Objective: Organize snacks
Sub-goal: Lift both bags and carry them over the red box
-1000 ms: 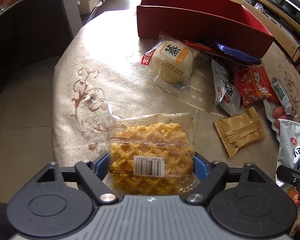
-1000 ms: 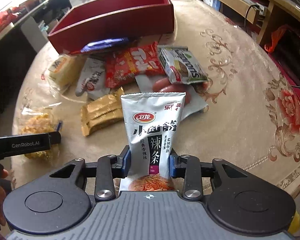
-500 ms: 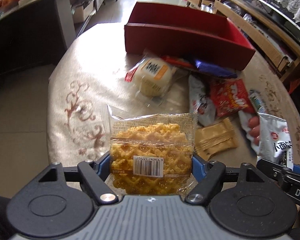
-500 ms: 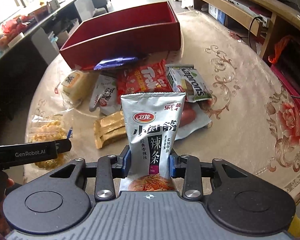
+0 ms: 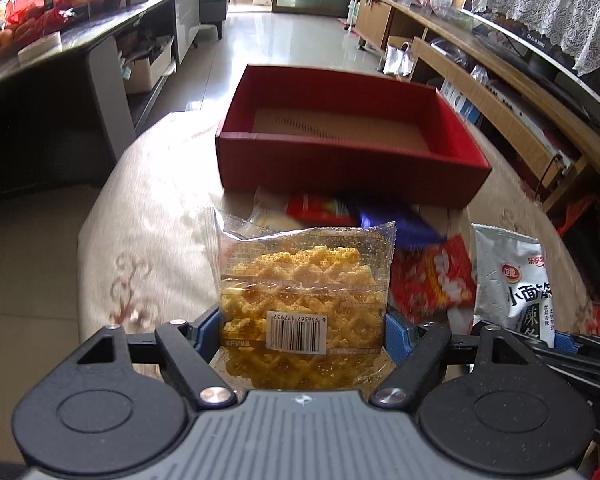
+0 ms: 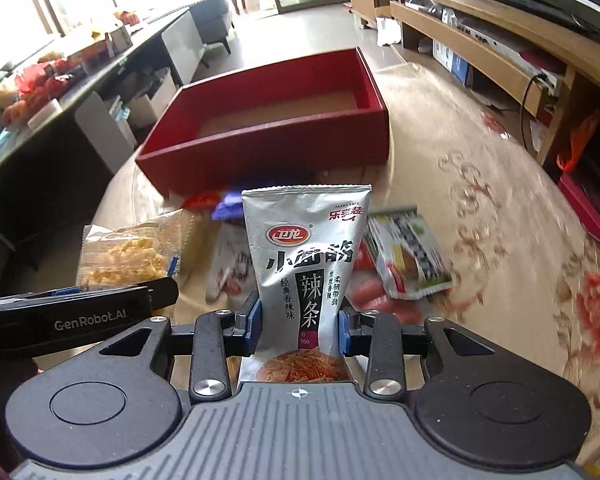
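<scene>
While both packs have risen toward the far red box [image 5: 352, 160], left hand-held gripper [image 5: 303, 332] pinches waffle pack [image 5: 304, 280]; right hand-held gripper [image 6: 299, 322] pinches silver pouch [image 6: 306, 264]. Box interior now visible; drop-in next.

Both held packets now ride higher and nearer the box

The clear packet of yellow lattice crisps [image 5: 304, 300] and silver spicy-strip pouch [image 6: 306, 264] sit lifted above the snack pile; the red rectangular cardboard box [image 5: 340, 164] now shows its brown floor; the pouch appears closer beside the left gripper [image 5: 303, 330].
</scene>
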`<state>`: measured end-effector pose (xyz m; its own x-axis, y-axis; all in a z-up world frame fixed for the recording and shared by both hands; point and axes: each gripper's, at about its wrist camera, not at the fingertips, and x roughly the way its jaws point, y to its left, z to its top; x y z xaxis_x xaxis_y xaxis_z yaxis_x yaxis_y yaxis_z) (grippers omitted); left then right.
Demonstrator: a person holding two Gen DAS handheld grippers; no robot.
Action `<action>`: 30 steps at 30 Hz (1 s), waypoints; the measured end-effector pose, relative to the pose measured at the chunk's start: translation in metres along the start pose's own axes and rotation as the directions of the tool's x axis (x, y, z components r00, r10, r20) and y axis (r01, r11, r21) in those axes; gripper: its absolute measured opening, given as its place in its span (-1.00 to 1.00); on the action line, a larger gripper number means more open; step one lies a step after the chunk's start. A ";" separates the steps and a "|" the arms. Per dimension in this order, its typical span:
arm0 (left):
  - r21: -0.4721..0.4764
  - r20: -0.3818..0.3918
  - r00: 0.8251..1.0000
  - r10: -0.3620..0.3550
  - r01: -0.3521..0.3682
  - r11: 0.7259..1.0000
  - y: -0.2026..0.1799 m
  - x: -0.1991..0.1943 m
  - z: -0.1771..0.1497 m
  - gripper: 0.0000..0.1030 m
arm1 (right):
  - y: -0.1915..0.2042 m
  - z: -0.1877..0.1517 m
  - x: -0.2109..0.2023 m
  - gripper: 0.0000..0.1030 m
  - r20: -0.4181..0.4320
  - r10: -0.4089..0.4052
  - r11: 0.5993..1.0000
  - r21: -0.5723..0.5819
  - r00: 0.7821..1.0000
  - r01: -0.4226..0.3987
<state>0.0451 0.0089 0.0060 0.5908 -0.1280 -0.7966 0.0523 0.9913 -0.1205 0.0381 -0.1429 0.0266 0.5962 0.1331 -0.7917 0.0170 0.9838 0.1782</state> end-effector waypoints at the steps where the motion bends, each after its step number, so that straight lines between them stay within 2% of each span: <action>1: 0.003 0.005 1.000 0.001 -0.001 1.000 -0.001 0.001 0.004 0.43 | 0.000 0.003 0.002 -0.15 0.000 0.000 1.000 0.001 1.000 0.000; 12: -0.002 0.041 0.999 0.006 -0.005 1.000 -0.004 0.013 0.036 0.43 | 0.008 0.033 0.012 -0.16 0.036 0.004 1.000 0.004 0.999 -0.005; 30: -0.008 0.102 0.993 0.058 -0.058 0.998 -0.007 0.040 0.095 0.42 | 0.016 0.095 0.039 -0.16 0.094 -0.004 1.000 -0.016 0.996 0.005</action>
<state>0.1449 -0.0004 0.0311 0.6716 -0.0663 -0.7379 0.0114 0.9968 -0.0792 0.1382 -0.1332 0.0544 0.6692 0.1175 -0.7337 0.0073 0.9863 0.1646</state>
